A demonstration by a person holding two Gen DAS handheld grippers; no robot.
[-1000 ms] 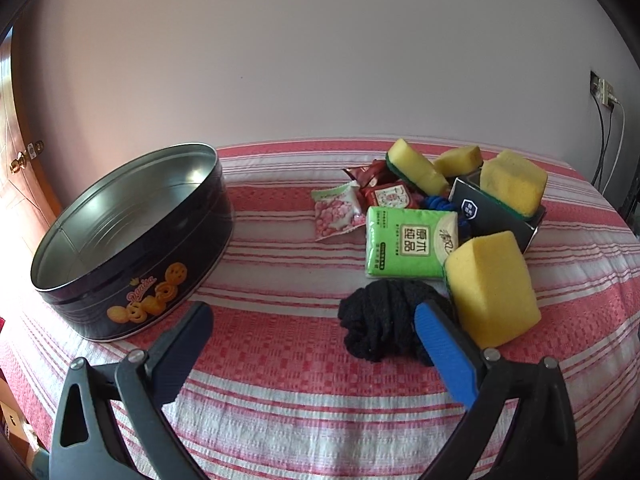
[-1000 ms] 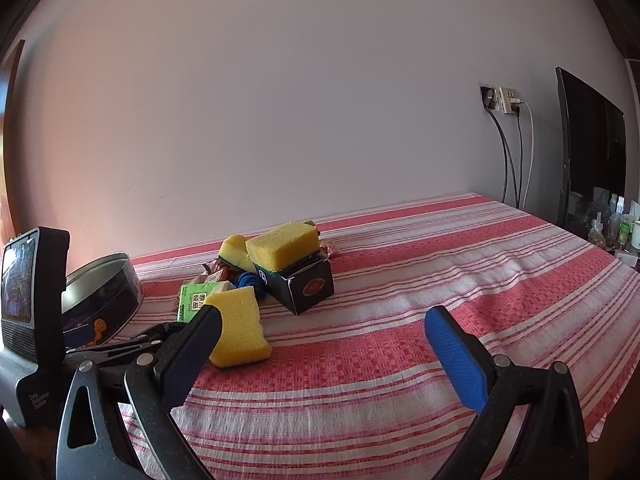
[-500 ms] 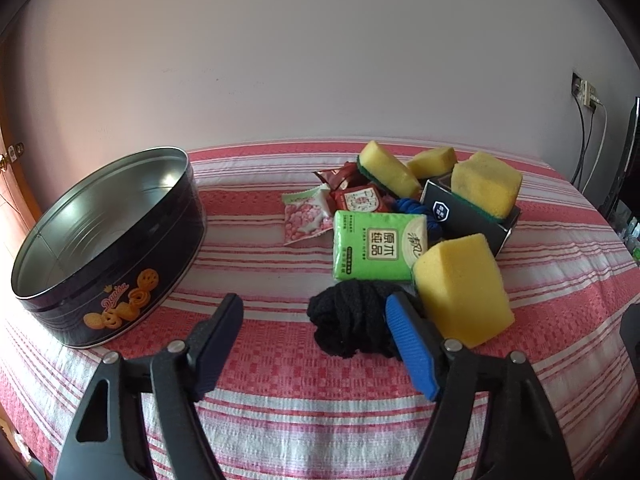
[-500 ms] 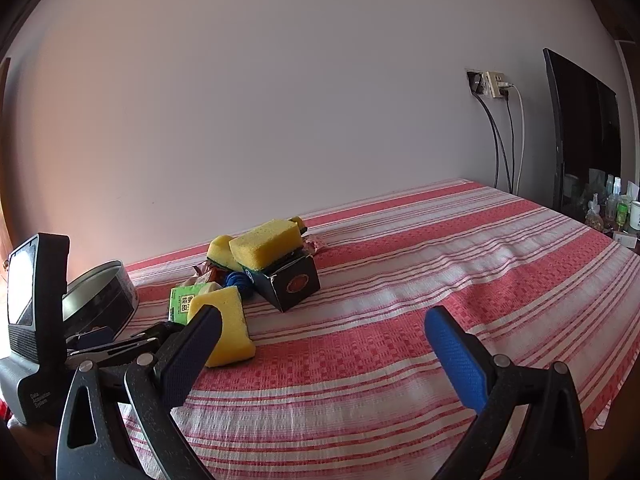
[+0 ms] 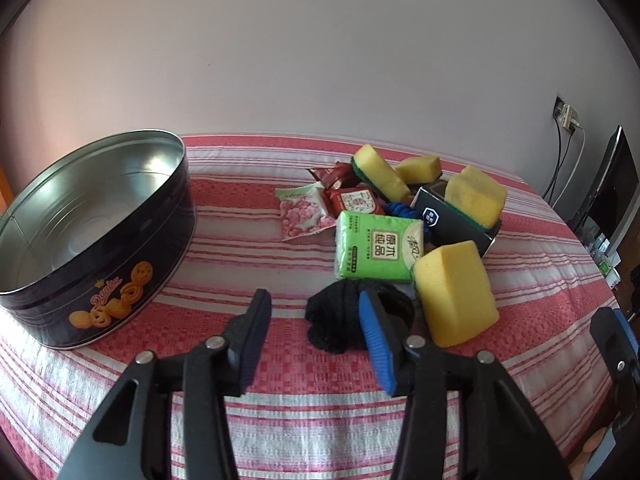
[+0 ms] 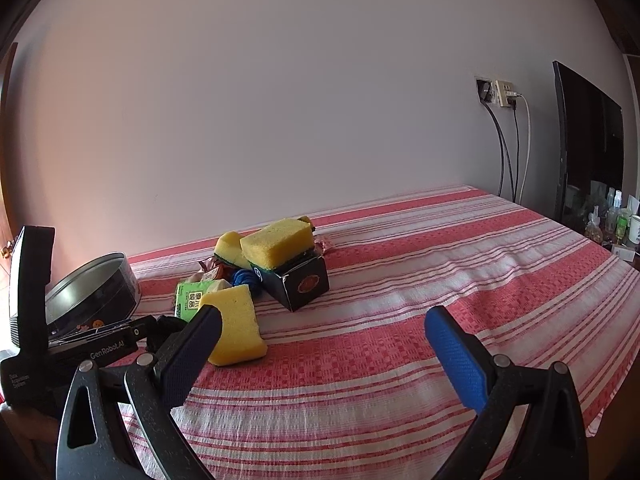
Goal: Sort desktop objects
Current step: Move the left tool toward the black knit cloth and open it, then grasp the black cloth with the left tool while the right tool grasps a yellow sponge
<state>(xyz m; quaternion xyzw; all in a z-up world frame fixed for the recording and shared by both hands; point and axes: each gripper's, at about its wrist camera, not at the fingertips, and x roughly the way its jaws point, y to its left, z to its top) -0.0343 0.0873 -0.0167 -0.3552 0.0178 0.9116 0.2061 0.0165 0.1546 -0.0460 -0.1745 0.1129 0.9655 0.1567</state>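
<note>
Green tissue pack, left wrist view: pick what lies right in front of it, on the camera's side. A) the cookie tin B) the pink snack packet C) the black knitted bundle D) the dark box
C: the black knitted bundle lies just below the green tissue pack in the picture, on the camera's side, by the left gripper's blue finger.

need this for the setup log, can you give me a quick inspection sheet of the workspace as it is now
surface: red-and-white striped tablecloth, bare at the near edge.
job's things: open round cookie tin, nothing visible inside; beside it a pile of yellow sponges, green tissue pack, snack packets, black box, blue cord, black knit bundle.
clutter: nothing seen.
grippers: left gripper closing, black bundle partly behind its blue pad, no grip visible; right gripper open, empty.
cables: two run down from the wall socket.
surroundings: plain wall, dark screen, small bottles.
</note>
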